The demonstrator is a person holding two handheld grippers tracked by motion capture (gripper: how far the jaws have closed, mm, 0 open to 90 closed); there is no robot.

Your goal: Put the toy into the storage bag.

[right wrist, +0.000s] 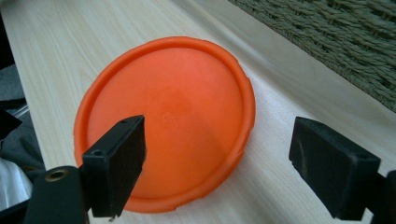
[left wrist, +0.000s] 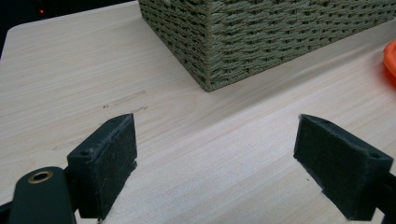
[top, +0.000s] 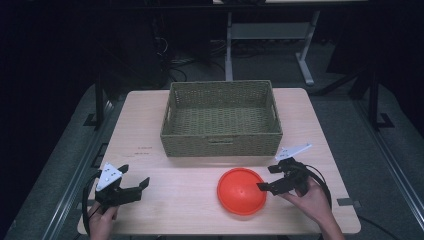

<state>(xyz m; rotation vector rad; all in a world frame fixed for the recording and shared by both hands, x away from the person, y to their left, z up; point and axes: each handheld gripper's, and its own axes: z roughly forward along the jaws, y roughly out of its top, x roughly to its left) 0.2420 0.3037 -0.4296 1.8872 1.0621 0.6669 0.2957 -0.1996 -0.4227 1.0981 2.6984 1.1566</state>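
Two claws gaping, holding nothing | right claw [top: 266, 176] at orange disc [top: 241, 190] edge | left claw [top: 134, 176] well apart

One woven basket [top: 221, 120], one orange dish [top: 242, 190] that looks to be upside down, two grippers, left [top: 131, 180] and right [top: 266, 177], on one table [top: 145, 130].

Woven basket [left wrist: 280, 37] cut off at the left gripper view's top and right edges, orange disc [left wrist: 390, 58] a sliver at its right edge, small table marks [top: 142, 150] unreadable
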